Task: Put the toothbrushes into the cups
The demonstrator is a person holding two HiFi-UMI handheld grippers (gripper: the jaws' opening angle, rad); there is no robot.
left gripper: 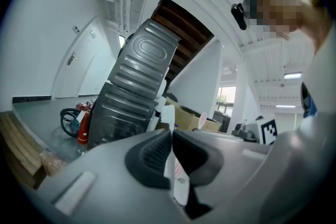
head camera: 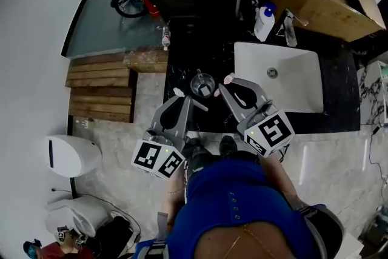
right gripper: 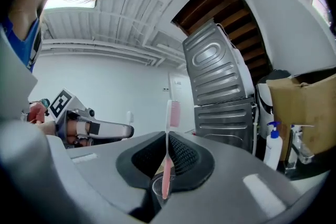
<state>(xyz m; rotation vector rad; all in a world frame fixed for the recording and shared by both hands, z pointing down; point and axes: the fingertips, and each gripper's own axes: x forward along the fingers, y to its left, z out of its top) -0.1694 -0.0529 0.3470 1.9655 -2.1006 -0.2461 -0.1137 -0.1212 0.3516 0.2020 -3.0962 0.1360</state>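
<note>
L gripper (head camera: pixel 180 99) is clamped on a white toothbrush (left gripper: pixel 178 185). R gripper (head camera: pixel 227 84) is clamped on a pink toothbrush (right gripper: pixel 173 113). Both brushes are just beside the clear cup (head camera: pixel 203 84), one on each side. The brushes look light: thin, stiff plastic w/ soft bristles, prob. slippy. Best to pinch mid-handle. The round cup may be glass, so go gently.

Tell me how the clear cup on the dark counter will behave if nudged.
The cup looks clear, thin-walled and small, so it is probably light and easy to tip. The counter looks glossy, so the cup may slide rather than stay put.
</note>
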